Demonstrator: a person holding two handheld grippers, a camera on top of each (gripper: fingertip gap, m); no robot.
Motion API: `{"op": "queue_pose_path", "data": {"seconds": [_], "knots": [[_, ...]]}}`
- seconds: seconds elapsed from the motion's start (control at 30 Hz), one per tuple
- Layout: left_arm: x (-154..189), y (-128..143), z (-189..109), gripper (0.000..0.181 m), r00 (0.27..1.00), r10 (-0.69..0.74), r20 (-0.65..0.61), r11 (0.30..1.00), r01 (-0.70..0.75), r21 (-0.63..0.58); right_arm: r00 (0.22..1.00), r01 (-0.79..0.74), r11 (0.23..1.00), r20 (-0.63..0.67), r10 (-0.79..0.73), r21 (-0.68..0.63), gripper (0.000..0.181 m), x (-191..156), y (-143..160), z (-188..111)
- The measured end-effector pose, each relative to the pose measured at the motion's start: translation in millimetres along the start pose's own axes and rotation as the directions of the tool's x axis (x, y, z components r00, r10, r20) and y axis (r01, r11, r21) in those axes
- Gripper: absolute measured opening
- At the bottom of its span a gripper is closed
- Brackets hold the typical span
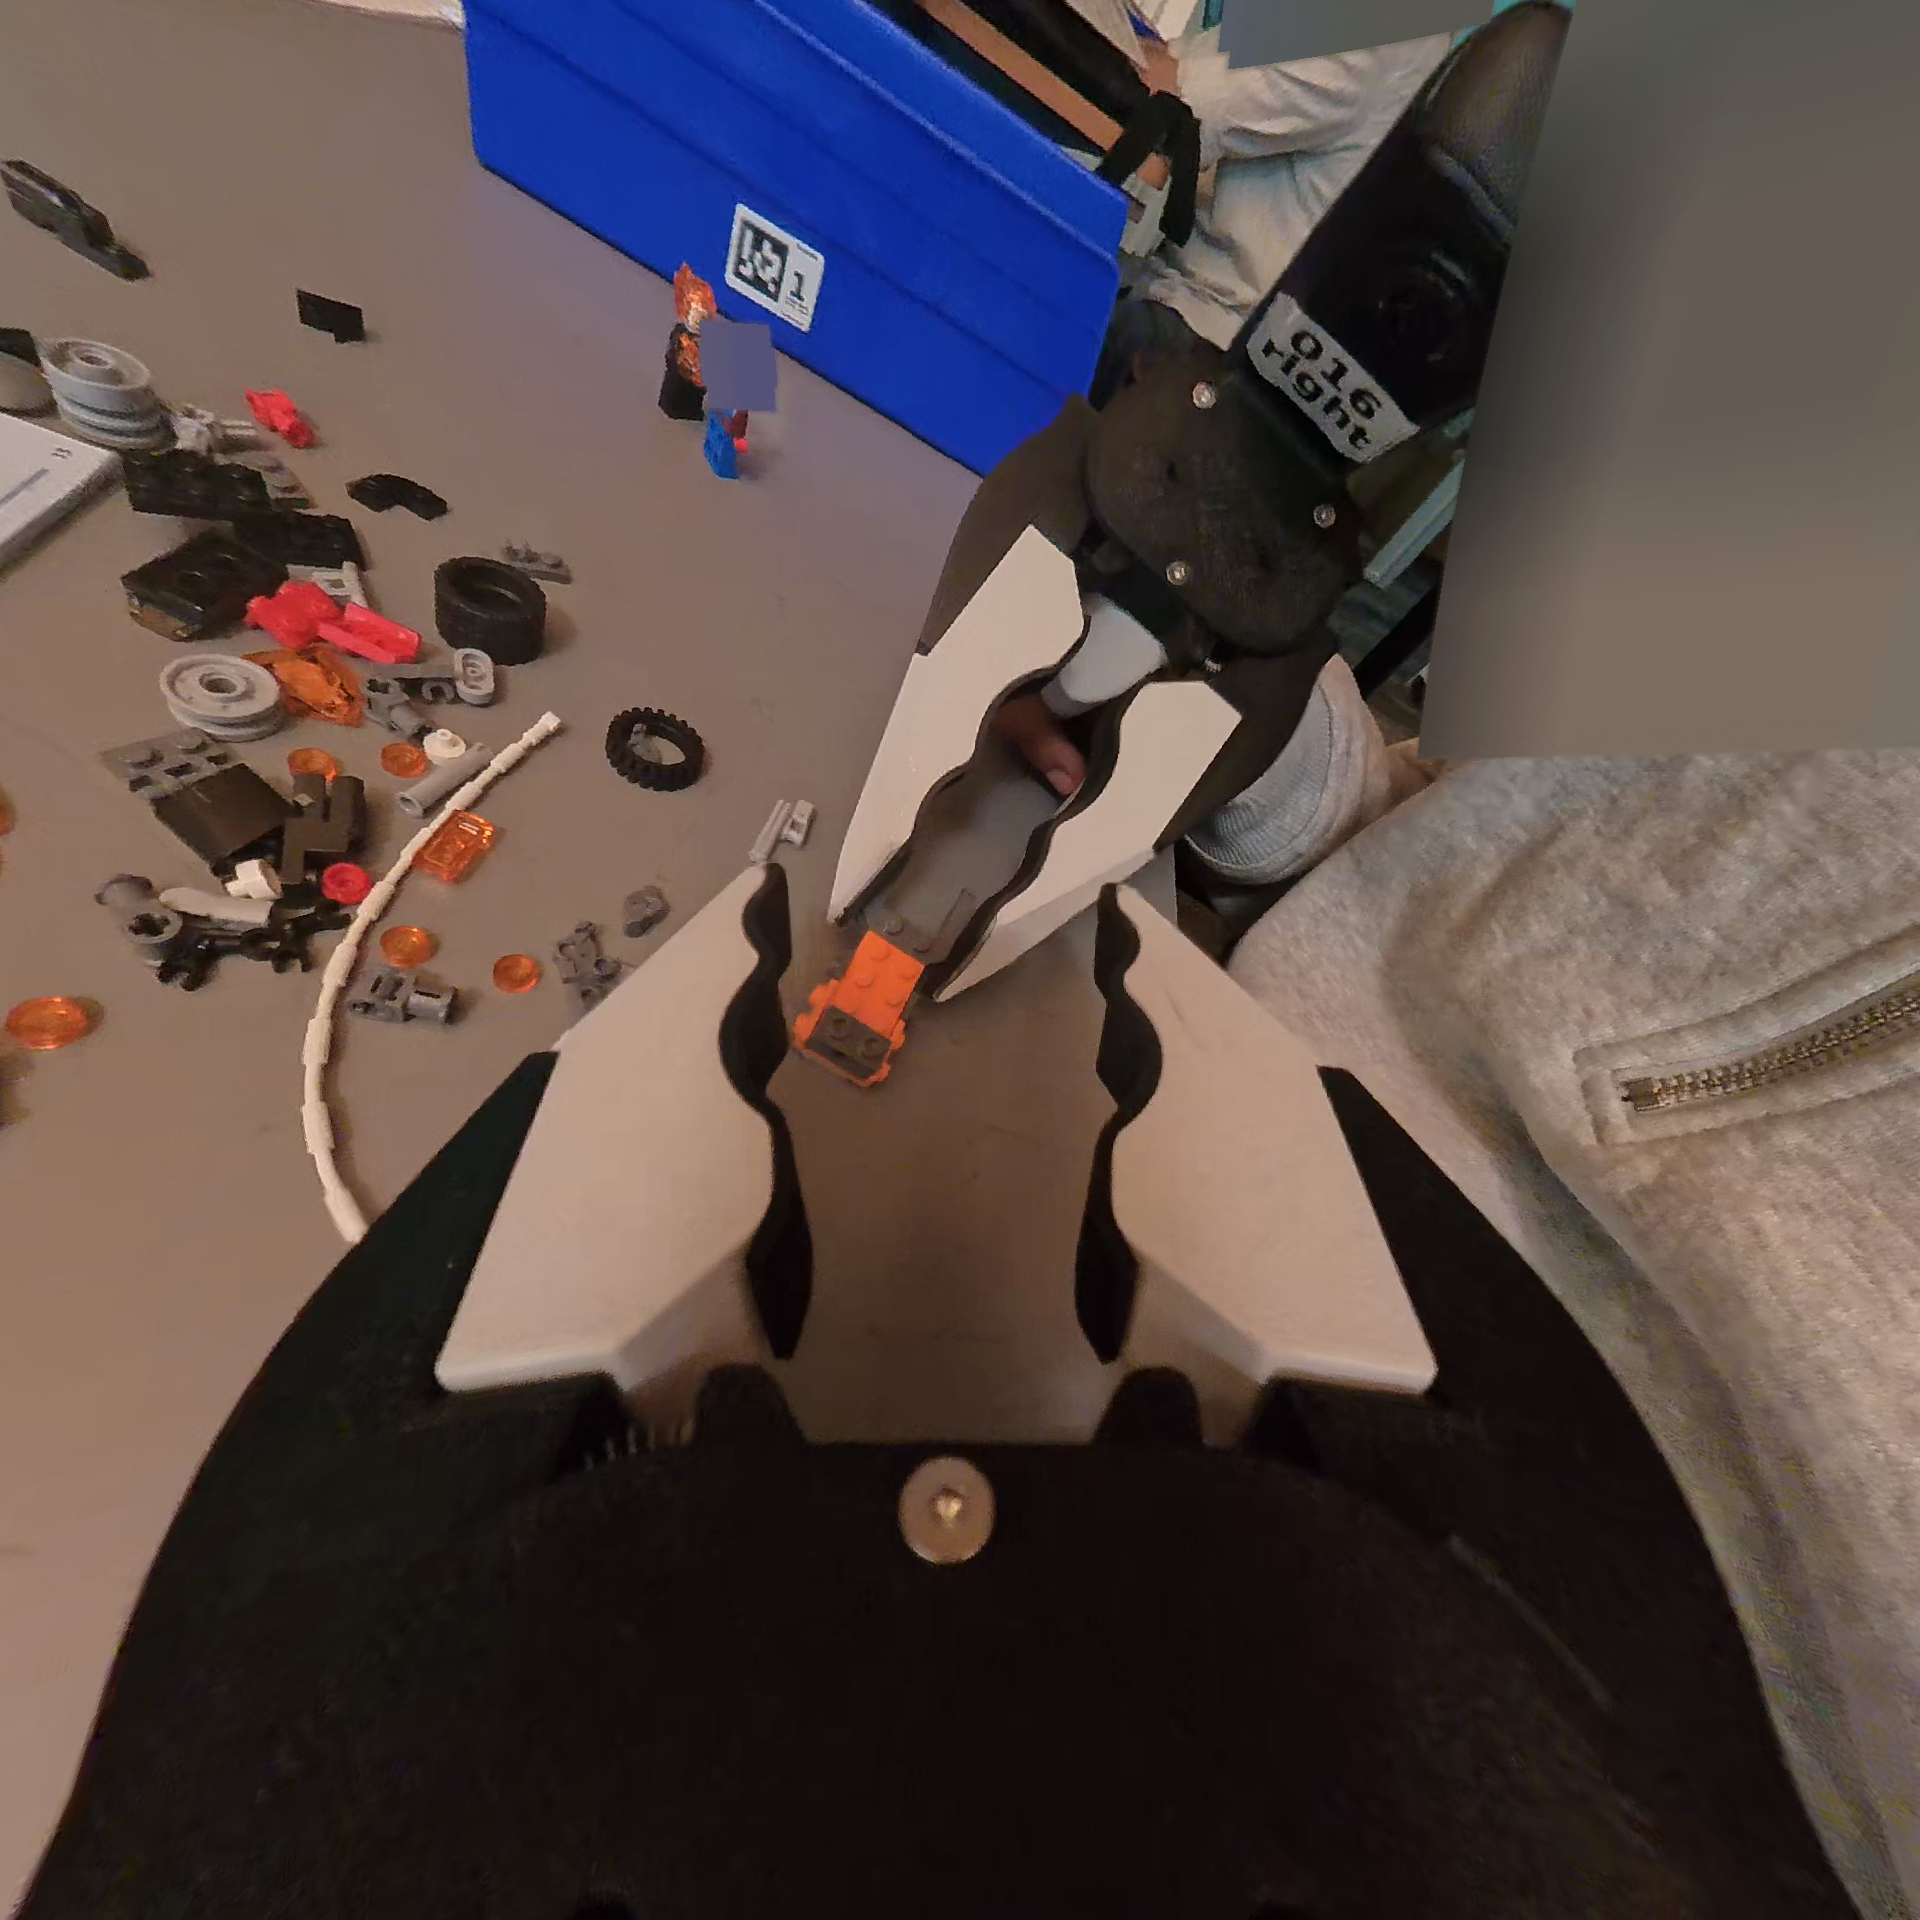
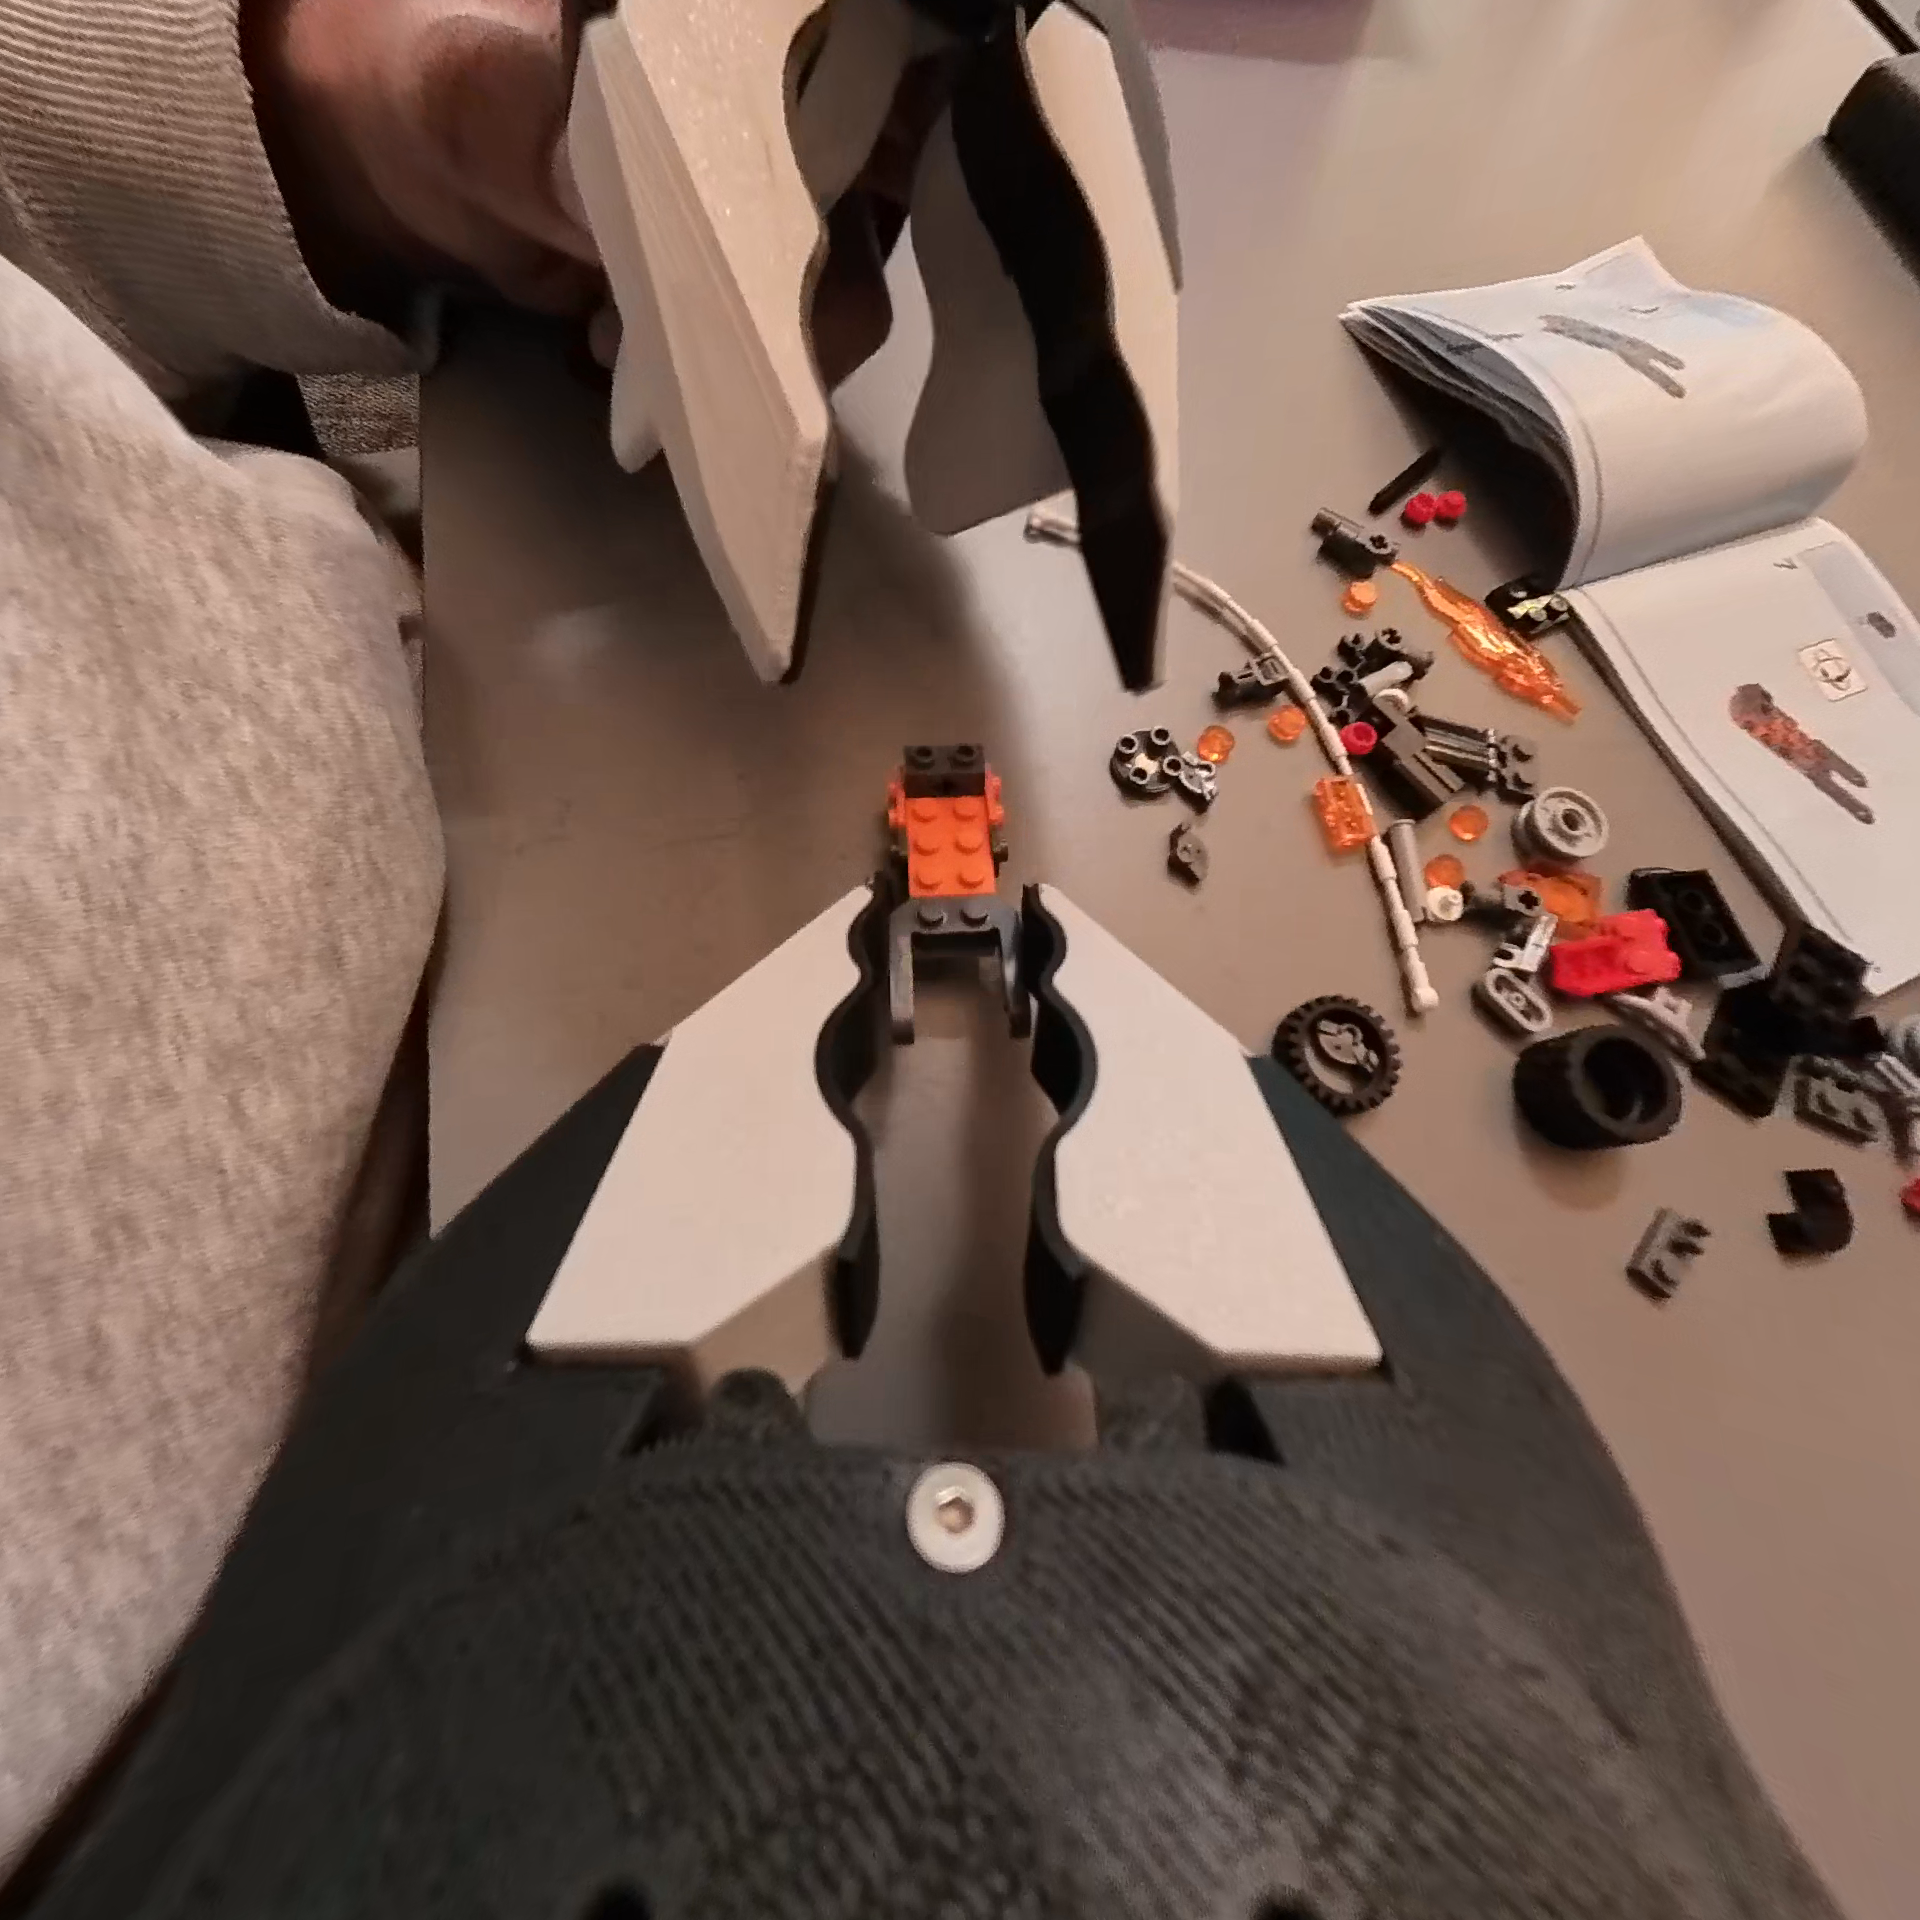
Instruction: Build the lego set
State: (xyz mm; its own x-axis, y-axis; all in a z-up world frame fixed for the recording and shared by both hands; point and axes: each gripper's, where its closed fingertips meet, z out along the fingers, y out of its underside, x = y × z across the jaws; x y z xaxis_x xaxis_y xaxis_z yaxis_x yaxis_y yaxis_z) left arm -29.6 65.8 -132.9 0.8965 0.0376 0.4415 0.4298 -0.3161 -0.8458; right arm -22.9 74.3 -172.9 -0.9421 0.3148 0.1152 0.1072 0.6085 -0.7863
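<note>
A small orange and dark grey lego assembly [image 2: 948, 844] lies on the grey table [image 2: 623, 727]. My right gripper [image 2: 951, 906] is shut on its dark grey forked end, with the orange plates sticking out past the fingertips. In the left wrist view the same assembly [image 1: 860, 1000] shows at the tips of the right gripper [image 1: 899, 951]. My left gripper [image 1: 940, 896] is open and empty, its fingers on either side of the assembly's free end and not touching it. In the right wrist view the left gripper [image 2: 956, 670] hangs open just above and beyond the assembly.
Loose lego pieces [image 1: 260, 675] are spread to the left: tyres [image 1: 488, 608], grey wheels, red and orange bits, a white flexible hose [image 1: 353, 987]. Two minifigures [image 1: 688, 343] stand by a blue box [image 1: 790, 208]. An open instruction booklet [image 2: 1714, 416] lies behind the pieces. A person's grey jacket [image 1: 1558, 1143] is close by.
</note>
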Motion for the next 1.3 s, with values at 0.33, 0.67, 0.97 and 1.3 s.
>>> {"op": "queue_pose_path", "data": {"seconds": [0.33, 0.67, 0.97, 1.3], "knots": [[-13.0, -26.2, -22.1, 0.071, 0.988, 0.067, 0.139, 0.978, -0.093, 0.188, 0.997, 0.047, 0.999, -0.066, -0.045, 0.023, 0.023, 4.5, -6.1, 1.9], [-12.1, -28.0, -24.8, 0.069, 0.984, 0.080, 0.158, 0.972, -0.112, 0.206, 0.995, 0.055, 0.998, -0.089, -0.051, 0.042, 0.026, 7.9, -7.6, 2.9], [-12.9, -28.8, -26.0, 0.069, 0.984, 0.072, 0.162, 0.971, -0.106, 0.215, 0.998, 0.012, 0.999, -0.058, -0.015, -0.045, 0.028, 6.4, 12.2, 1.9], [-13.9, -28.6, -26.2, 0.068, 0.987, 0.052, 0.152, 0.972, -0.085, 0.219, 0.995, -0.093, 0.996, -0.044, 0.093, 0.008, 0.022, 15.7, 8.5, -4.6]]}}
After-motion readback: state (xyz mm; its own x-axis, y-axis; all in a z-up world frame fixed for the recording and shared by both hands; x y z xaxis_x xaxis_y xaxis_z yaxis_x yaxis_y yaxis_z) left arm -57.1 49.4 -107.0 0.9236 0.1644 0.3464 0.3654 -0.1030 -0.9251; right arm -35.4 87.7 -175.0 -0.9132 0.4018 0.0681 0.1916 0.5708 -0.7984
